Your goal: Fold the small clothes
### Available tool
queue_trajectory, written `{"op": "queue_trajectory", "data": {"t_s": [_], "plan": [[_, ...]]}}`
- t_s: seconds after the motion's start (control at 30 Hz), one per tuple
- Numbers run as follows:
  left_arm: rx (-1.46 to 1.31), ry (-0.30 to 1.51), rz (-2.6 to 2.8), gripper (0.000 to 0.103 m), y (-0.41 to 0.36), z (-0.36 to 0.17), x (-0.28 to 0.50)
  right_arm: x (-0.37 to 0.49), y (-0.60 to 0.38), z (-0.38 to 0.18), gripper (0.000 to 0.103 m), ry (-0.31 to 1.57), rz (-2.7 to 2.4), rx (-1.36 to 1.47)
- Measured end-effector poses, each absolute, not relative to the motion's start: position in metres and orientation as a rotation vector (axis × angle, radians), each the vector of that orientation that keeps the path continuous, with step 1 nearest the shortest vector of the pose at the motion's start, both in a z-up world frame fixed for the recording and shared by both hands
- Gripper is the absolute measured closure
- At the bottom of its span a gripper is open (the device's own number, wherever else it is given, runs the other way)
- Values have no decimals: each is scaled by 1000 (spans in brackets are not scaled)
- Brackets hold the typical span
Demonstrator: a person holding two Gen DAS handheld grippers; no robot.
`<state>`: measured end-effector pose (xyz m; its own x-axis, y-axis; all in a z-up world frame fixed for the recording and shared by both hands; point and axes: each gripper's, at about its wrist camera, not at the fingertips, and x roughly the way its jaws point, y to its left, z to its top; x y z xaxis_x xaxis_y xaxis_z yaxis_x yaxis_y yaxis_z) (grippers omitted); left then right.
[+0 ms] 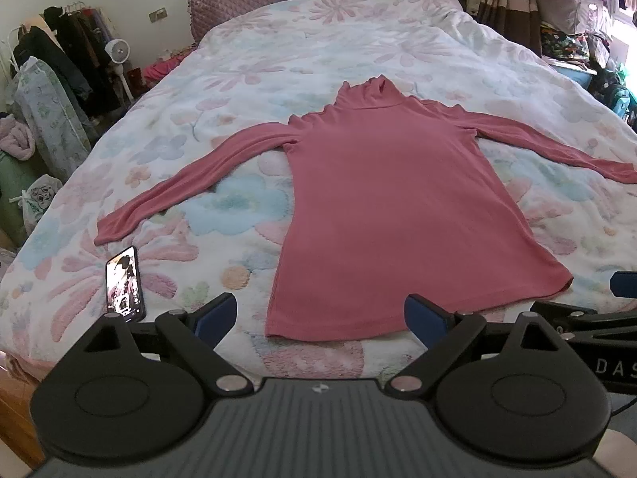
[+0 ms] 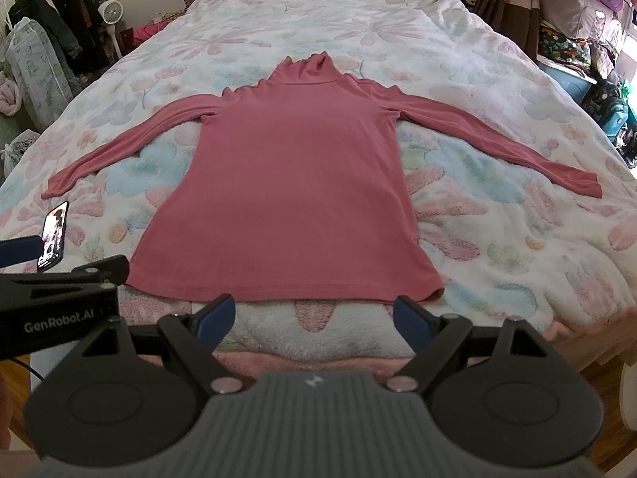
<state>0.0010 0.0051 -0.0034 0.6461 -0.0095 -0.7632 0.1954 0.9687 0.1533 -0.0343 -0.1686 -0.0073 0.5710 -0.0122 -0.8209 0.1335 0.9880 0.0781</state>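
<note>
A pink long-sleeved turtleneck top (image 1: 394, 207) lies flat on the bed, collar at the far end, both sleeves spread out to the sides; it also shows in the right wrist view (image 2: 294, 183). My left gripper (image 1: 320, 316) is open and empty, just above the hem's near edge. My right gripper (image 2: 314, 316) is open and empty, just in front of the hem, over the blanket's front edge. Each gripper shows at the edge of the other's view.
A floral blanket (image 1: 278, 71) covers the bed. A phone (image 1: 124, 285) with a lit screen lies left of the top, near the left cuff. A clothes rack, a fan (image 1: 117, 49) and bags stand at the left. Piled bedding and boxes stand at the right.
</note>
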Motion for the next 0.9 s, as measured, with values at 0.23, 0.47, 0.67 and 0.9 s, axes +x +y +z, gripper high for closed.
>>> {"op": "queue_trajectory", "data": {"t_s": [0.23,0.47,0.67,0.9], "plan": [[233,863,-118,0,6,-4,1,-34,-169,-7,20,961,-85,138],[232,864,-117,0,6,-4,1,-34,-169,-8,20,960,-86,140],[232,863,-118,0,7,-5,1,-34,-169,-8,20,960,-85,138],[230,866,-117,0,7,-4,1,-35,-169,-8,20,960,-84,138]]}}
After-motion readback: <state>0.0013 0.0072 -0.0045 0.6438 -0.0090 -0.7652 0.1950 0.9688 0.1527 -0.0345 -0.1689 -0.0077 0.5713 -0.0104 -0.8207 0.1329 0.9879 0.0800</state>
